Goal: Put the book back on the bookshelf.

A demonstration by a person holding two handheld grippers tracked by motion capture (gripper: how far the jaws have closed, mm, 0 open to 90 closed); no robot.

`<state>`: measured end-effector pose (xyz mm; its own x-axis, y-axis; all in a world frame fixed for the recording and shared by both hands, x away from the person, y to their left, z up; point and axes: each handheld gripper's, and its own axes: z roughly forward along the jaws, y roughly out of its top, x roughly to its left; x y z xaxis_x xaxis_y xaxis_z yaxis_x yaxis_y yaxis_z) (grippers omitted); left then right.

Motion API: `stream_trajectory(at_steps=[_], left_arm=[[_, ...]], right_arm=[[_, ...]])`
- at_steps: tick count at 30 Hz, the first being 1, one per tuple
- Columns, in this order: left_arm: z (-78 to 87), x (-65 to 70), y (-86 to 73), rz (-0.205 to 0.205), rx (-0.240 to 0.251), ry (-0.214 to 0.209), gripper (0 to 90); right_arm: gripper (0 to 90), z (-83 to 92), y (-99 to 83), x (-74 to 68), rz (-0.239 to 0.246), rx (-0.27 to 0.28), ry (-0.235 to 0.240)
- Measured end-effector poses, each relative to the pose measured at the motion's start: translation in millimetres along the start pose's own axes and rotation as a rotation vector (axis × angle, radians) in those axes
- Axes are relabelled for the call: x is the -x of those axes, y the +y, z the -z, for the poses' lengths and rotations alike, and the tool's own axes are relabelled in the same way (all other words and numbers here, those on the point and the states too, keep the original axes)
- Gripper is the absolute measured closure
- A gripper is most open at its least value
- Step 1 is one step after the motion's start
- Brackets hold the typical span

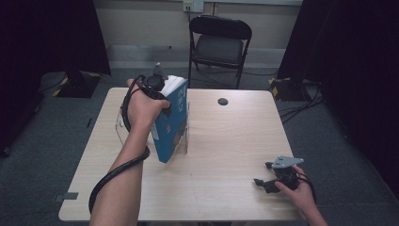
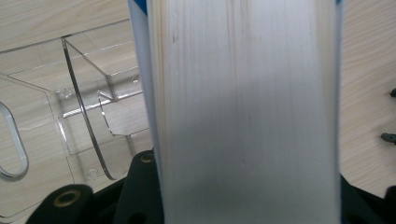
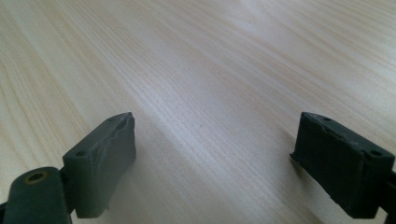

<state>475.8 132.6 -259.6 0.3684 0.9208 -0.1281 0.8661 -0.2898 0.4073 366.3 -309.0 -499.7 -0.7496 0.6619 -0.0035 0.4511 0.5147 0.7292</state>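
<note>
Between the jaws of the left gripper (image 1: 162, 94) sits a thick blue book (image 1: 170, 120), clamped by its top end so the pale page edges (image 2: 243, 112) run straight up from the jaws in the left gripper view. From the high view the book hangs tilted below the grip, its lower corner at the worktop (image 1: 221, 141), just beside the clear acrylic stand (image 2: 88, 121), whose dividers lie to one side of the jaws. Well apart from that grip, the right gripper (image 1: 266, 181) rests low over the worktop in the person's right hand (image 1: 296, 188), its jaws standing wide apart with bare wood grain between them.
</note>
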Motion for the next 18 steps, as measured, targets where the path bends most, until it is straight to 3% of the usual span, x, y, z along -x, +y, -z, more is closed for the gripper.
stream_trajectory(at_steps=[18], left_arm=[[-10.2, 1.9, 4.0, 0.059, 0.023, 0.018, 61.8]], right_arm=[[11.8, -0.1, 0.1, 0.2, 0.002, 0.001, 0.002]])
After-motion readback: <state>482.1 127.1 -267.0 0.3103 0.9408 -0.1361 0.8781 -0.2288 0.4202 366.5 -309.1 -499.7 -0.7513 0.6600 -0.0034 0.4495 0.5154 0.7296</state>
